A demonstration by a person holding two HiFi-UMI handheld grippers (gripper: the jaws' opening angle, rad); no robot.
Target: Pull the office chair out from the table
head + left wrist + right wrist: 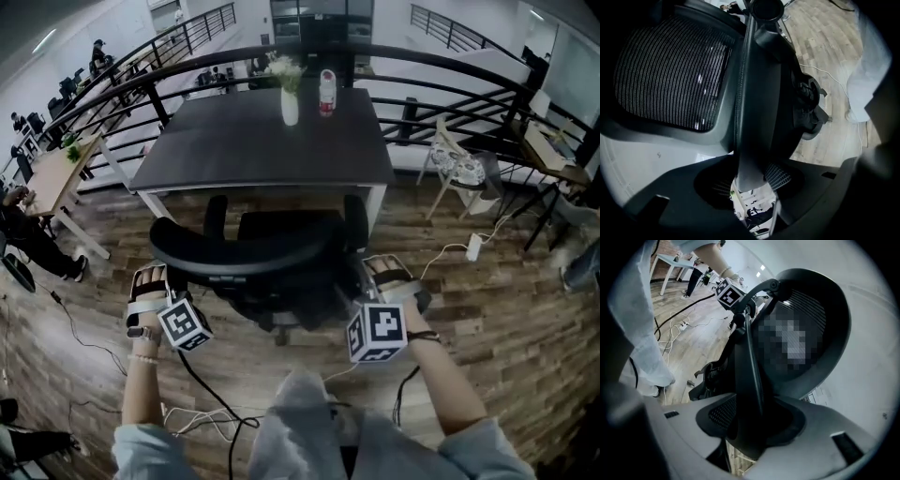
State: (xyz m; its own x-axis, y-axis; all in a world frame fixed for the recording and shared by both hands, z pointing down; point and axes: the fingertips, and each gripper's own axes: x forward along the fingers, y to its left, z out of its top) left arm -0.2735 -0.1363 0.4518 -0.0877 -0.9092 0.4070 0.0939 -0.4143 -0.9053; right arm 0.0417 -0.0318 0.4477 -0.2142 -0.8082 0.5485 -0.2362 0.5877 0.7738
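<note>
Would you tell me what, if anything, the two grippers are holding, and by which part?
Both hold the office chair by its backrest: left gripper on the left edge, right gripper on the right edge.

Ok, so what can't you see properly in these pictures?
Office chair wheels: head view, mostly hidden under seat and backrest.
Bottle label: head view, too small to read.
Flowers in the vase: head view, too small to name.
How the left gripper and right gripper bite the backrest: head view, their marker cubes cover it.
</note>
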